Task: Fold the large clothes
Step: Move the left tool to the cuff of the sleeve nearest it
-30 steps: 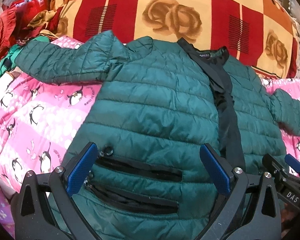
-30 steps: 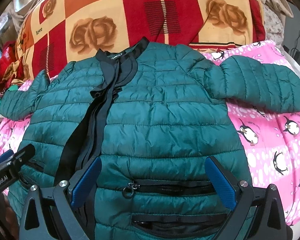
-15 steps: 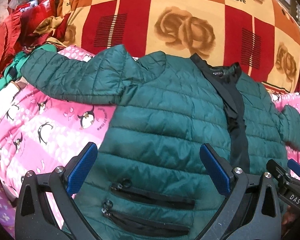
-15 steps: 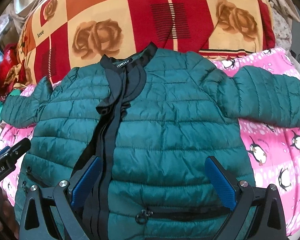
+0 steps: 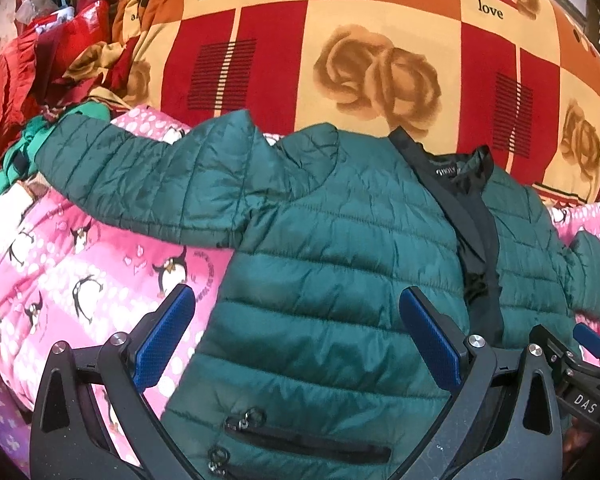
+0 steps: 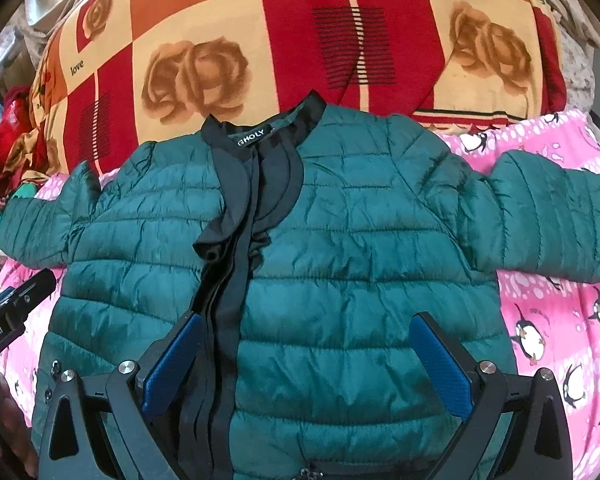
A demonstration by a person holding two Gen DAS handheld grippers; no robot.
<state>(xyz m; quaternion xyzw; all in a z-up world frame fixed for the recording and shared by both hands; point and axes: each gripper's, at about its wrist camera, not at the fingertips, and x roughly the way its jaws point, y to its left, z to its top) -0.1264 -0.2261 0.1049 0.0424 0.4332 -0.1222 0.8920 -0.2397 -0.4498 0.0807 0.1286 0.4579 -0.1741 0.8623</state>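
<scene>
A dark green quilted jacket (image 5: 332, 240) with black collar and front placket lies face up, sleeves spread, on a pink penguin-print sheet (image 5: 80, 272). It fills the right wrist view (image 6: 340, 264) too. My left gripper (image 5: 296, 320) is open and empty over the jacket's left chest, above two zip pockets (image 5: 308, 440). My right gripper (image 6: 306, 340) is open and empty over the right chest beside the black placket (image 6: 236, 280). The left sleeve (image 5: 140, 176) reaches far left; the right sleeve (image 6: 552, 224) reaches far right.
A red, orange and cream rose-print blanket (image 5: 360, 52) rises behind the jacket. A heap of red and green clothes (image 5: 40, 80) lies at the far left. The other gripper shows at the right edge of the left wrist view (image 5: 580, 368).
Both grippers have moved forward over the jacket, from the hem and pockets toward the chest. The jacket has stayed in place. Both grippers remain open.
</scene>
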